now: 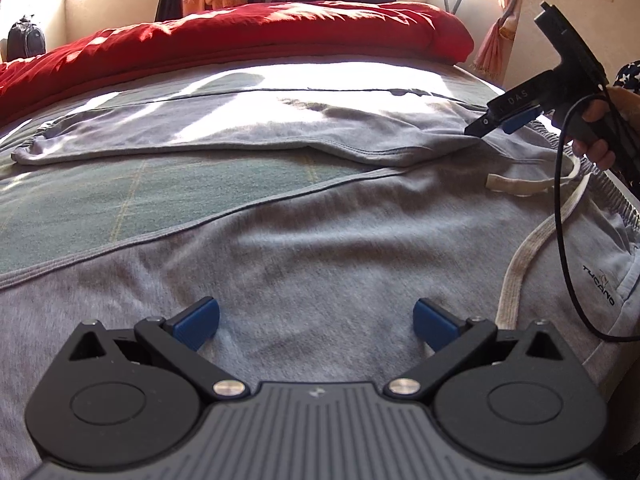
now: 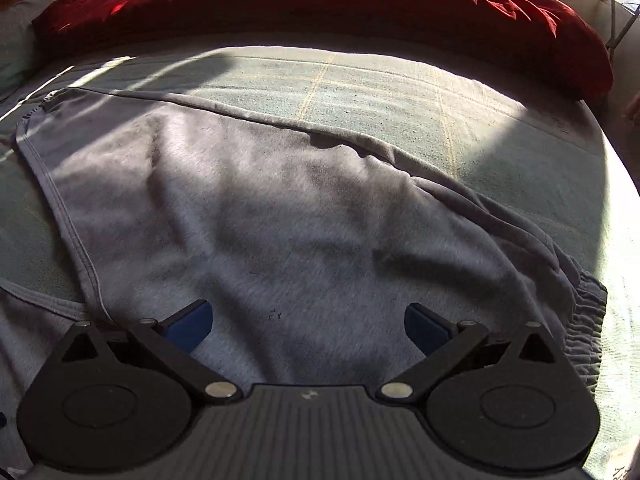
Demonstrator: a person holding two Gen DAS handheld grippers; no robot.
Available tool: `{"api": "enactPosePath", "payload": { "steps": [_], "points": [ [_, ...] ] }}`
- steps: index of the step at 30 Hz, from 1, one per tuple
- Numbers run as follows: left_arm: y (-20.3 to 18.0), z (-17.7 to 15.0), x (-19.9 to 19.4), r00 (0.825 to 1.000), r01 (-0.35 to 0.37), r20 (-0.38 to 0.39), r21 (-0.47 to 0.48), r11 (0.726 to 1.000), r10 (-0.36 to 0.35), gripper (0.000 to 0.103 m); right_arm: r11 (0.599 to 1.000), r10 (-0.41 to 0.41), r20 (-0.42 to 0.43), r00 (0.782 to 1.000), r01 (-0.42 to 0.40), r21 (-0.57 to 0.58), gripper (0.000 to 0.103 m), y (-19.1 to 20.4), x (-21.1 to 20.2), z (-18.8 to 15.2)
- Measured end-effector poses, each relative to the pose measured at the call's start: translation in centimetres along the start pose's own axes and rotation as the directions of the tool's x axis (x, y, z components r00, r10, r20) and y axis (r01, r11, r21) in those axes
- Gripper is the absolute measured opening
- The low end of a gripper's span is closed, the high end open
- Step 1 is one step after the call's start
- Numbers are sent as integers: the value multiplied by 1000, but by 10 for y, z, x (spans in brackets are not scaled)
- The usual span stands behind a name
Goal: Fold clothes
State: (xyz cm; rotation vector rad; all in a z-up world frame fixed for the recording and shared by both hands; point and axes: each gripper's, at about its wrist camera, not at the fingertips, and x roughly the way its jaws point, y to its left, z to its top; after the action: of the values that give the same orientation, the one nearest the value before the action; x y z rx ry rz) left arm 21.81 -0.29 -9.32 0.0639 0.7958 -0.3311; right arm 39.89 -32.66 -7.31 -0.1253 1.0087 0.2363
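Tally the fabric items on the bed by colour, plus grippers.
Grey cotton sweatpants: 1
Red quilted duvet: 1
Green checked bedsheet: 1
Open black two-finger grippers with blue pads: 2, left gripper, right gripper
Total: 5

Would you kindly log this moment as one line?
left hand-held gripper open | right hand-held gripper open | grey sweatpants flat on bed, unfolded

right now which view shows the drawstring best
The left wrist view: the pale drawstring lies in full sight on the grey sweatpants, looping from the waistband towards the left gripper. The right wrist view shows only fabric and waistband, no drawstring.
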Motion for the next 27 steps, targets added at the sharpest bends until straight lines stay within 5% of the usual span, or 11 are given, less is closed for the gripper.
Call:
{"api": "enactPosePath", "payload": {
  "steps": [7, 12, 18, 23, 27],
  "points": [
    [-7, 1, -5, 1000, -2, -6, 3, 1000, 2, 102, 998, -46, 6, 999, 47, -36, 103, 17, 8, -10],
    [-10, 4, -11, 1000, -19, 3, 16, 1000, 18, 102, 998, 67, 59, 996, -67, -3, 103, 5, -19, 2],
    [-12, 6, -5, 1000, -7, -3, 14, 1000, 7, 102, 991, 25, 73, 997, -35, 131, 103, -53, -19, 13],
    [-14, 9, 2, 1000, -11, -23, 16, 1000, 11, 102, 967, -117, -6, 993, 116, 228, 103, -108, 14, 11],
    [-15, 16, 2, 999, -20, -29, 28, 999, 21, 102, 952, -118, -13, 993, 117, 285, 103, -138, 36, 7]
  ]
}}
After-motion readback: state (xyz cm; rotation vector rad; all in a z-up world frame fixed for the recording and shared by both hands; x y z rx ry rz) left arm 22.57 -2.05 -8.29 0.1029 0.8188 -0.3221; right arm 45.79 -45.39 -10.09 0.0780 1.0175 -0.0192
